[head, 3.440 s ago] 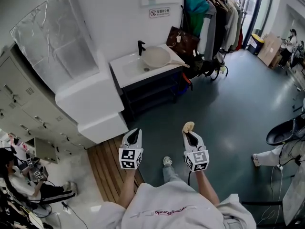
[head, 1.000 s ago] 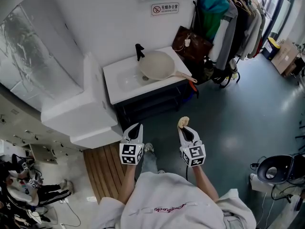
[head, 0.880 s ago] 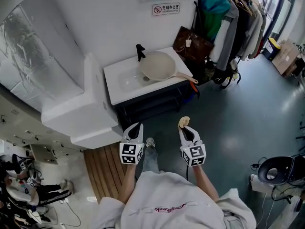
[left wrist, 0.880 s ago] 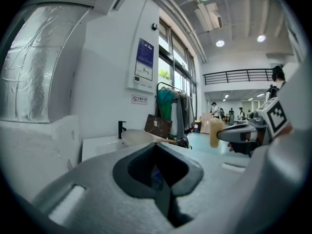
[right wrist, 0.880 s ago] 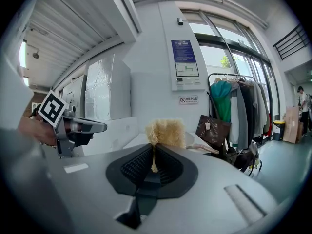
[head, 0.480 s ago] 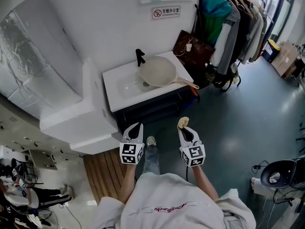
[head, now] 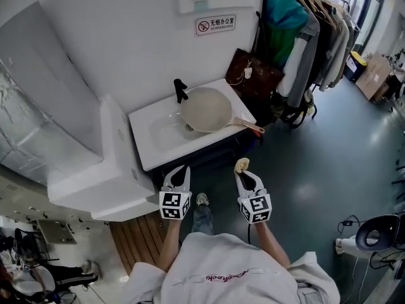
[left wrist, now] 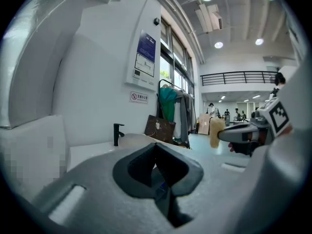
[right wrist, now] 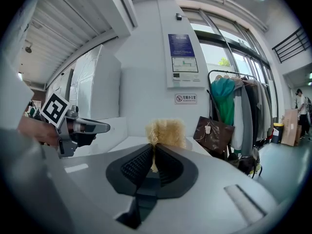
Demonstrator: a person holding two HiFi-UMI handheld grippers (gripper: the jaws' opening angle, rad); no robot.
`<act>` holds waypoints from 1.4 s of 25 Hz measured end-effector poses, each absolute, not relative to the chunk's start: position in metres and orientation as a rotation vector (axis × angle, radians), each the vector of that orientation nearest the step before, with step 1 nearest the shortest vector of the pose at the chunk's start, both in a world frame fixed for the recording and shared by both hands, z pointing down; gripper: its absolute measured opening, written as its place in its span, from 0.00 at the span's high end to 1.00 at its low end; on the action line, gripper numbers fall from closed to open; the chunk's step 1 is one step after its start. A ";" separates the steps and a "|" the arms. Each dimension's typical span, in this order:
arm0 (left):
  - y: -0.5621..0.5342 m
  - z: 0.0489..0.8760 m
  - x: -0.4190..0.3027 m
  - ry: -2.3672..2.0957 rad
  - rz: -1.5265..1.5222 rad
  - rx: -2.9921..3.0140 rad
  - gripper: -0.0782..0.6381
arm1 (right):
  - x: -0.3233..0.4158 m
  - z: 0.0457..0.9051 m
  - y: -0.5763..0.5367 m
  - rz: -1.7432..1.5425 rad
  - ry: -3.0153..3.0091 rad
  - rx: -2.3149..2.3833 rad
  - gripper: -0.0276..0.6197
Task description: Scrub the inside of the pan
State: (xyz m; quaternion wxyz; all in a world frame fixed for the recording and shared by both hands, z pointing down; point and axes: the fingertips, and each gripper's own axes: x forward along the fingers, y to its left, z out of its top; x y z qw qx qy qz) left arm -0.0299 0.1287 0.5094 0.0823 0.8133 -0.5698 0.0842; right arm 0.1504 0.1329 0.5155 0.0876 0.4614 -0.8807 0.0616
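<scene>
A beige pan [head: 207, 109] with a long handle lies on the white sink counter [head: 152, 144], over the basin beside a black faucet [head: 180, 90]. Both grippers hover over the floor in front of the counter, well short of the pan. My right gripper [head: 242, 170] is shut on a yellow loofah scrubber [head: 241, 164], whose fuzzy tuft [right wrist: 166, 132] sticks out past the jaws. My left gripper [head: 179, 175] is shut with nothing in it; in the left gripper view the jaws [left wrist: 157, 165] meet. The faucet [left wrist: 117, 133] shows ahead of it.
A clothes rack [head: 310, 18] with hanging coats and a brown bag [head: 254, 73] stand right of the counter. A large white unit [head: 95, 163] sits to its left, with wooden decking [head: 136, 239] below. A black stool [head: 380, 230] is at the far right.
I have walked closer to the sink counter; it and the pan now sit nearer and larger in the head view. Both grippers keep their pose, the right still holding the scrubber.
</scene>
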 end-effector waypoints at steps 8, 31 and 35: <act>0.039 0.496 -0.043 -1.655 0.248 2.469 0.89 | 0.130 0.500 0.049 0.172 -2.604 1.409 0.92; -0.175 0.492 -0.116 -1.613 0.245 2.477 0.89 | 0.058 0.487 -0.162 0.148 -2.571 1.429 0.92; -0.195 0.501 -0.128 -1.602 0.251 2.464 0.89 | 0.045 0.491 -0.185 0.151 -2.564 1.428 0.92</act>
